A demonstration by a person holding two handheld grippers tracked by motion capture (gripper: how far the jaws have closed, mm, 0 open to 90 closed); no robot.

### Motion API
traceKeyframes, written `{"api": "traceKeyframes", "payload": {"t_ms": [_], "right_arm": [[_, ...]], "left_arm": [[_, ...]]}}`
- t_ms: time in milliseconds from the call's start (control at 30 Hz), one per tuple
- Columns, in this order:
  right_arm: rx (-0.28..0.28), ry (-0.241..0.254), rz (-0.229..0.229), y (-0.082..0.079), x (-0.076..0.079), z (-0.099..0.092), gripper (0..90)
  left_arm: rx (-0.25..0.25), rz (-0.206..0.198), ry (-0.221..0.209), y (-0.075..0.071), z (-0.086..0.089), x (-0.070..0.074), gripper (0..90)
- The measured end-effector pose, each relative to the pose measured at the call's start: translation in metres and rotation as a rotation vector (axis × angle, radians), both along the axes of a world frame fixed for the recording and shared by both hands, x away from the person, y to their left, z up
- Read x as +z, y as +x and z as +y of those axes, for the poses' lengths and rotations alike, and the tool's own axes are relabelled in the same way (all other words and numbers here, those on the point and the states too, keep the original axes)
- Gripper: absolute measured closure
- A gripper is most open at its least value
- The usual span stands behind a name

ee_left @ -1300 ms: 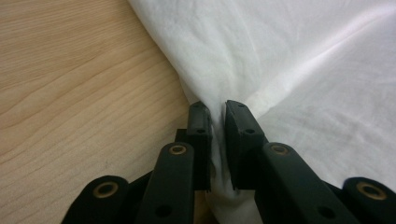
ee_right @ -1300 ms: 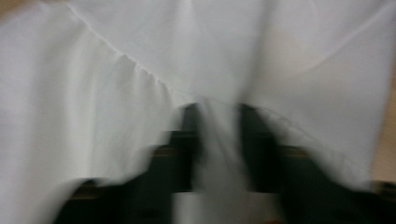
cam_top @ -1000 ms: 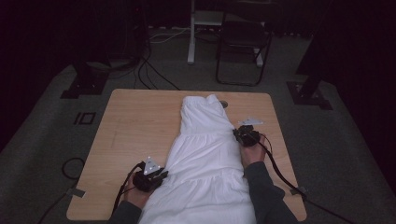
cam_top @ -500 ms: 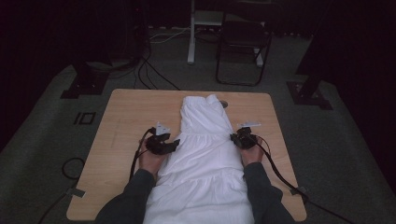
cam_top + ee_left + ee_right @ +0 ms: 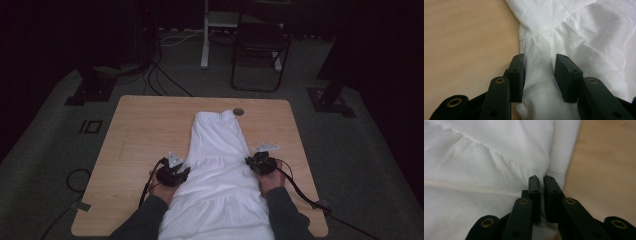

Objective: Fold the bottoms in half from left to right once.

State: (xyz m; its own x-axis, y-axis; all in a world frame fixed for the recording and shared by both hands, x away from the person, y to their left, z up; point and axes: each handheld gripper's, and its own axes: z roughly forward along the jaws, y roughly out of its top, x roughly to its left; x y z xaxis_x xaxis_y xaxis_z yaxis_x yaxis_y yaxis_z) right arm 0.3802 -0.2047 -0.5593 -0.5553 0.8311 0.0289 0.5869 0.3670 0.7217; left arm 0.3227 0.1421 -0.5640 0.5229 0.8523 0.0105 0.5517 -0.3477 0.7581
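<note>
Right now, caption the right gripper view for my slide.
Right hand-held gripper pinching the edge of the white gathered cotton garment beside the bare light wooden table.

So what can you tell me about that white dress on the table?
The white dress lies flat along the middle of the wooden table, narrow top end far from the person, wide skirt hanging over the near edge. It looks like thin, soft cotton with gathered seams and wrinkles. The right gripper pinches its edge; the left gripper has cloth between its open jaws.

White garment [image 5: 220, 165]; light wood table [image 5: 145, 130]; black tools.
</note>
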Motion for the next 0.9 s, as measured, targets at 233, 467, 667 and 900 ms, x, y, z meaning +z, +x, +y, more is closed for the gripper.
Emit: {"api": "traceKeyframes", "payload": {"t_ms": [233, 467, 667, 900], "right_arm": [[0.111, -0.021, 0.061, -0.054, 0.007, -0.005, 66.3], [0.073, 0.107, -0.047, -0.01, 0.045, -0.008, 57.4], [0.083, 0.198, 0.001, 0.056, 0.052, 0.025, 60.7], [0.09, 0.196, 0.204, 0.092, 0.019, 0.055, 56.6]], "left_arm": [[-0.044, -0.005, 0.003, -0.039, 0.01, -0.002, 60.0], [-0.055, -0.009, 0.0, -0.034, 0.007, -0.002, 59.8], [-0.056, -0.008, 0.003, -0.033, 0.007, -0.002, 59.8], [-0.054, -0.008, 0.006, -0.034, 0.007, -0.002, 59.8]]}}
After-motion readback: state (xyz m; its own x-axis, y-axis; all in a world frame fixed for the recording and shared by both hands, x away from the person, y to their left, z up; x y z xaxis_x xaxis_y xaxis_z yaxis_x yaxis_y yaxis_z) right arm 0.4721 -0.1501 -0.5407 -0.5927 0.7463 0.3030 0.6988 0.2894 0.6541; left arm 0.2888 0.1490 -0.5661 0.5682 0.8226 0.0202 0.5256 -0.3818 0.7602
